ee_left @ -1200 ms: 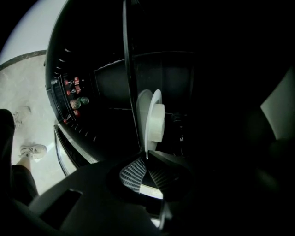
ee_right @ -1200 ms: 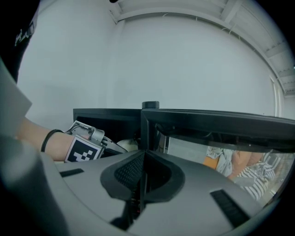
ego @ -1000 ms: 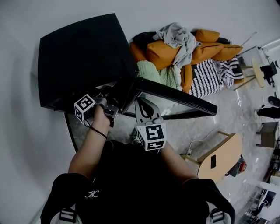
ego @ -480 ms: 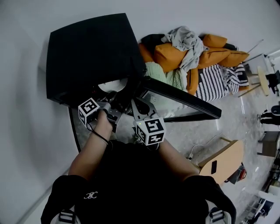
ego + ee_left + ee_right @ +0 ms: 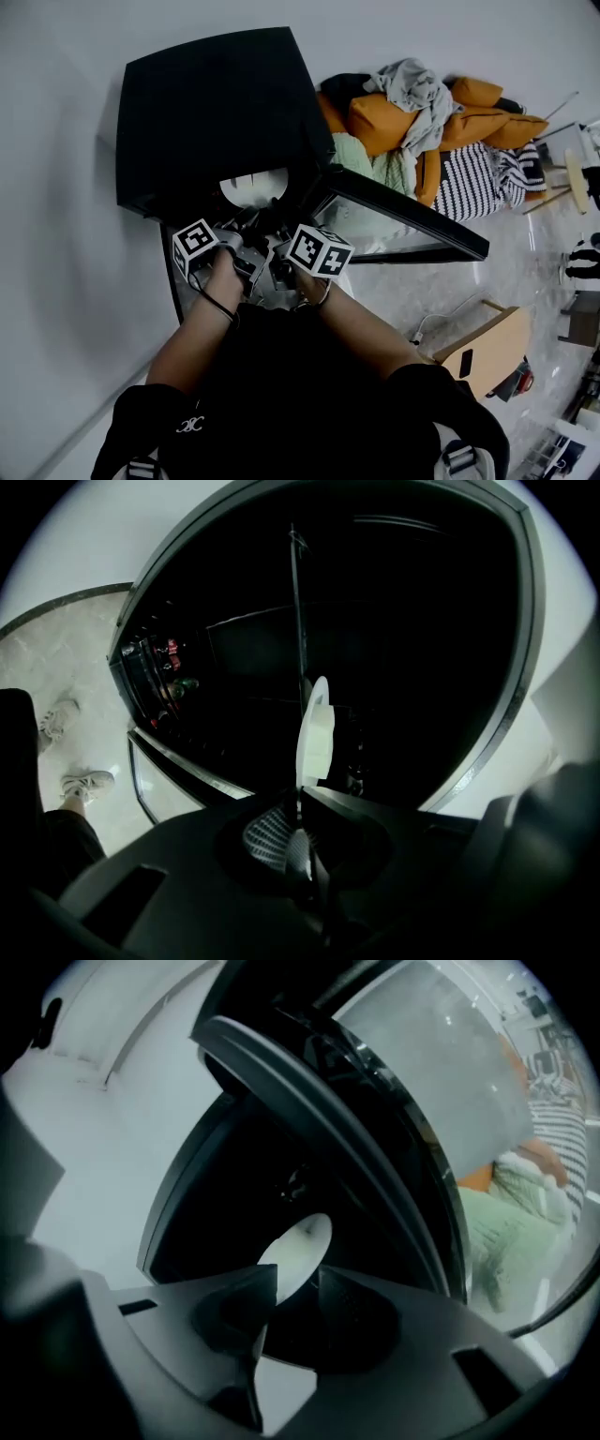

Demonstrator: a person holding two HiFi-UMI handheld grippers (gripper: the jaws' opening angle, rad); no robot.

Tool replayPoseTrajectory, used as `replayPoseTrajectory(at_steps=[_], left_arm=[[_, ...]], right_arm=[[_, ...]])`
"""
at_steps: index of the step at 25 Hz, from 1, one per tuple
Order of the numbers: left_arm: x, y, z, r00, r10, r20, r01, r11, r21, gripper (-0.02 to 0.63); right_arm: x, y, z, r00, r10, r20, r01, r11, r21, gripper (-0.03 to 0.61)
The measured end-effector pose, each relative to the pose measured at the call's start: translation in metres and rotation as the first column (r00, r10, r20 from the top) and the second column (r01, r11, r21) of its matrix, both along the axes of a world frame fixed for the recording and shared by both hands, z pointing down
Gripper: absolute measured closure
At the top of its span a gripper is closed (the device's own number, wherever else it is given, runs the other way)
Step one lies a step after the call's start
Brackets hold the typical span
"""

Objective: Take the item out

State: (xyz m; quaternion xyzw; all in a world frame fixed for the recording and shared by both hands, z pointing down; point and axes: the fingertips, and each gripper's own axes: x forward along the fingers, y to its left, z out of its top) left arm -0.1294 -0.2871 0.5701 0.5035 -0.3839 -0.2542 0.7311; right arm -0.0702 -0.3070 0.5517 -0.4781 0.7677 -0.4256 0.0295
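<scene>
A white plate (image 5: 253,185) lies inside a black cabinet (image 5: 216,103) whose glass door (image 5: 403,220) hangs open to the right. My left gripper (image 5: 246,221) reaches into the opening. In the left gripper view the plate (image 5: 316,733) stands edge-on, and the left gripper (image 5: 298,808) is shut on its near rim. My right gripper (image 5: 274,240) sits close beside the left one. Its jaws have just been opening. In the right gripper view the right gripper (image 5: 298,1283) is open, with the plate (image 5: 300,1246) showing in the gap just beyond the tips, untouched.
Orange cushions and clothes (image 5: 412,112) are heaped on the floor right of the cabinet. A wooden stool (image 5: 487,352) stands at lower right. The open door's dark frame (image 5: 309,1119) crosses close above my right gripper. A white wall is on the left.
My right gripper has rolled, dropped and swung left from the door to beside the left gripper at the opening. Its jaws have parted. More of the plate shows in the opening.
</scene>
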Motion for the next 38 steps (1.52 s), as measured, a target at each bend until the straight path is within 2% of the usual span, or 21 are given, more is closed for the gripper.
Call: replayPoseTrajectory(at_steps=[4, 11, 14, 18, 20, 28, 32, 38], left_arm=[[-0.003, 0.005, 0.004, 1.000, 0.021, 0.005, -0.021, 1.000, -0.005, 0.591], [-0.017, 0.009, 0.001, 0.999, 0.044, 0.008, -0.044, 0.999, 0.006, 0.591], [-0.022, 0.009, 0.000, 0.998, 0.055, 0.010, -0.055, 0.998, 0.007, 0.591], [-0.020, 0.017, 0.002, 0.994, 0.107, 0.005, -0.107, 0.994, 0.006, 0.591], [-0.020, 0.021, 0.001, 0.993, 0.120, -0.005, -0.120, 0.993, 0.004, 0.591], [-0.025, 0.035, 0.001, 0.985, 0.172, 0.032, -0.173, 0.985, 0.028, 0.591], [-0.024, 0.044, 0.005, 0.977, 0.204, 0.054, -0.207, 0.977, 0.044, 0.589], [-0.021, 0.048, 0.000, 0.955, 0.254, 0.157, -0.270, 0.959, 0.089, 0.588]], right_arm=[[-0.004, -0.005, 0.022, 0.990, 0.052, 0.134, -0.039, 0.994, -0.101, 0.427], [-0.034, -0.003, 0.021, 0.960, -0.009, 0.282, 0.044, 0.992, -0.118, 0.430], [-0.040, -0.003, 0.021, 0.946, -0.002, 0.324, 0.047, 0.990, -0.131, 0.430], [-0.047, -0.004, 0.020, 0.911, -0.007, 0.412, 0.084, 0.982, -0.170, 0.453], [-0.047, -0.003, 0.021, 0.908, 0.003, 0.420, 0.082, 0.979, -0.184, 0.496], [-0.051, 0.010, 0.021, 0.877, 0.045, 0.478, 0.070, 0.973, -0.221, 0.523], [-0.056, 0.015, 0.019, 0.890, 0.022, 0.456, 0.082, 0.975, -0.206, 0.552], [-0.050, 0.020, 0.018, 0.875, 0.061, 0.480, 0.054, 0.973, -0.222, 0.552]])
